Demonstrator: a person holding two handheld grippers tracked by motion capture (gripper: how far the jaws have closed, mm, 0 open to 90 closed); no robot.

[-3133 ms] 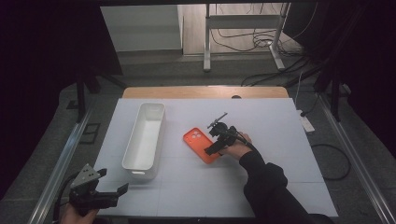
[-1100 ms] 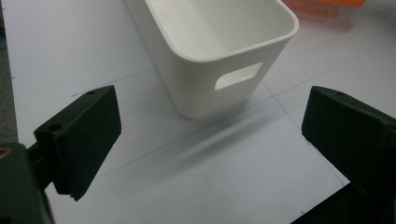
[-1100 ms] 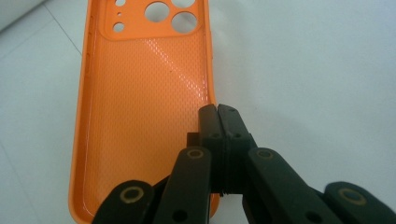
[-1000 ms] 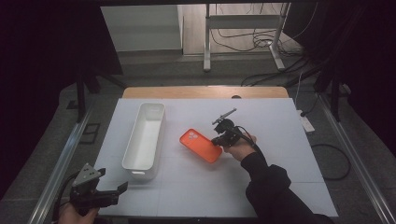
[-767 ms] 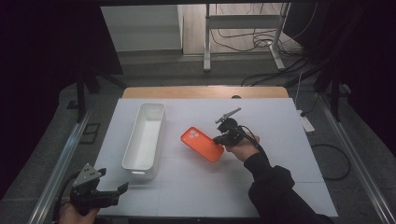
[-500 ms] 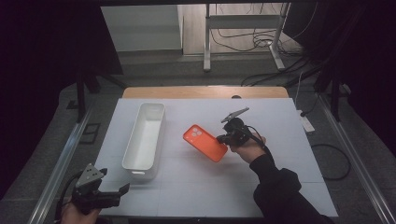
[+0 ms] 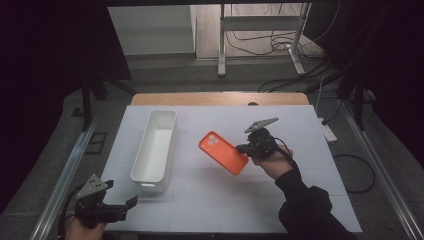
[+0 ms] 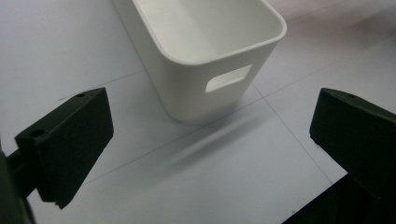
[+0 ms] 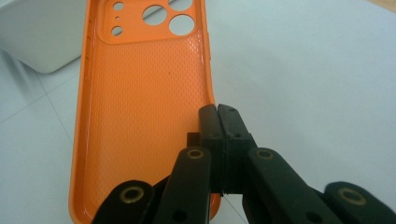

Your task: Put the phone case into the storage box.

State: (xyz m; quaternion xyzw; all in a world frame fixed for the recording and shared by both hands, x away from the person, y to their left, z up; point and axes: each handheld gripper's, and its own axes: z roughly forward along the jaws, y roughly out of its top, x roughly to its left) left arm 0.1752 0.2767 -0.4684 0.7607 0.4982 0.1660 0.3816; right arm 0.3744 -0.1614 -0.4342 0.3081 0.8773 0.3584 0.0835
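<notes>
White counter (image 7: 300,200) under a dark room, cable clutter on the floor beyond. Near edge first: my left fingers (image 7: 131,202) hang at the front-left corner, spread wide with nothing between them. They've just been opening the last bit, aimed at the near end of the white bin (image 8: 201,51) with its handle slot.

Mid-counter: my right fingers (image 9: 217,122) are clamped tight on the long side edge of the orange phone case (image 7: 223,153). Compared with a second ago the case is off the counter and tilted, carried up and slightly right. So pickup looks done; I'd guess transfer to the bin comes next.

Case orientation: long axis runs diagonally, camera cutouts toward far-left, pointing at the bin, plain end toward near-right. Open inner side faces my right gripper's camera.
</notes>
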